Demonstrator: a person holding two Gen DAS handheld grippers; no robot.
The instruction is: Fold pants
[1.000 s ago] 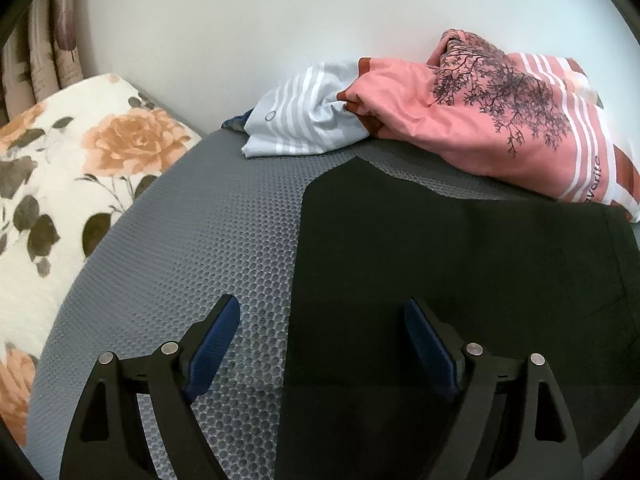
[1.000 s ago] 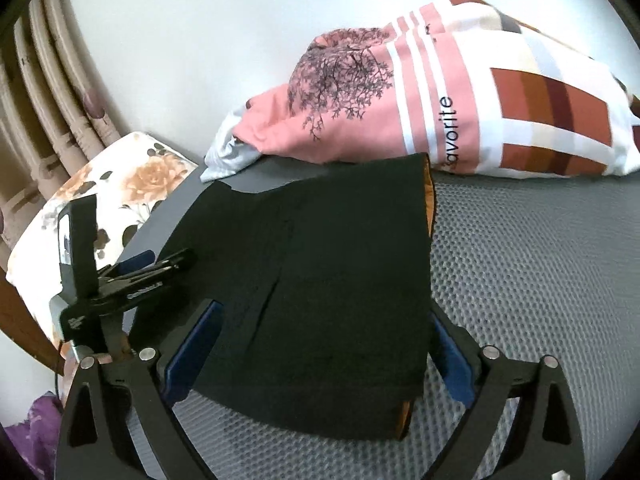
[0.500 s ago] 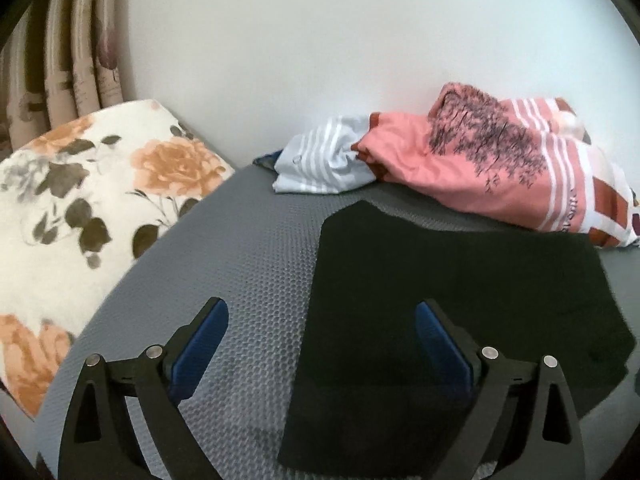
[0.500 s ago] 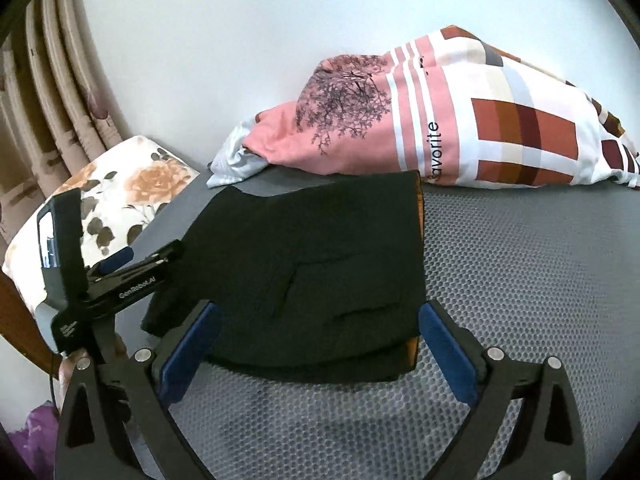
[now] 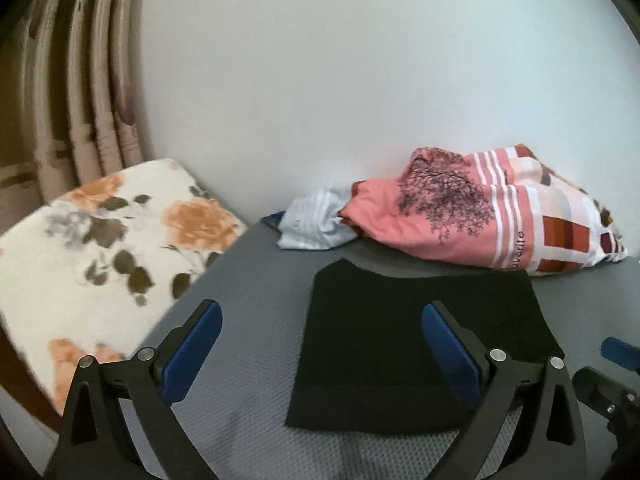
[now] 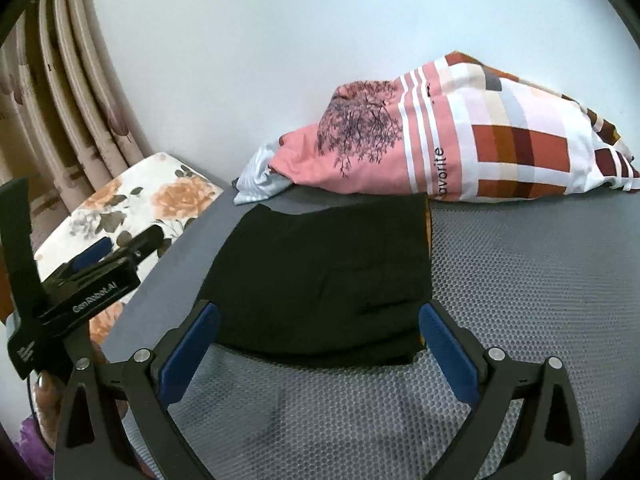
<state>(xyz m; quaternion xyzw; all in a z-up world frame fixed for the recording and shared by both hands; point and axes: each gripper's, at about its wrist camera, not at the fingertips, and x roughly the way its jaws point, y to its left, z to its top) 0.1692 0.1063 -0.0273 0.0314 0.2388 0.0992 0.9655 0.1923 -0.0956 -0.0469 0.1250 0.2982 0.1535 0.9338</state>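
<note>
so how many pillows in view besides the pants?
2: floral pillow at the left bed edge, pink patterned pillow against the wall behind the black pants. More could sit off-frame.

Pants [image 6: 328, 276] on mattress [image 6: 520, 280], before pillow [image 6: 460, 148]

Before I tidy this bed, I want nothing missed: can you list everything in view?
folded pants: one, black, flat on the grey mattress, in front of the pink pillow.
grey mattress: one, grey mesh, beneath everything.
pink pillow: one, pink with tree print and red checks, against the wall.
striped cloth: one, pale blue and white, bunched left of the pillow.
floral cushion: one, white with orange roses, left of the mattress.
curtain: one, beige, far left.
left gripper: black with blue pads, jaws opening, nothing between them.
right gripper: same colours, open, empty.
</note>
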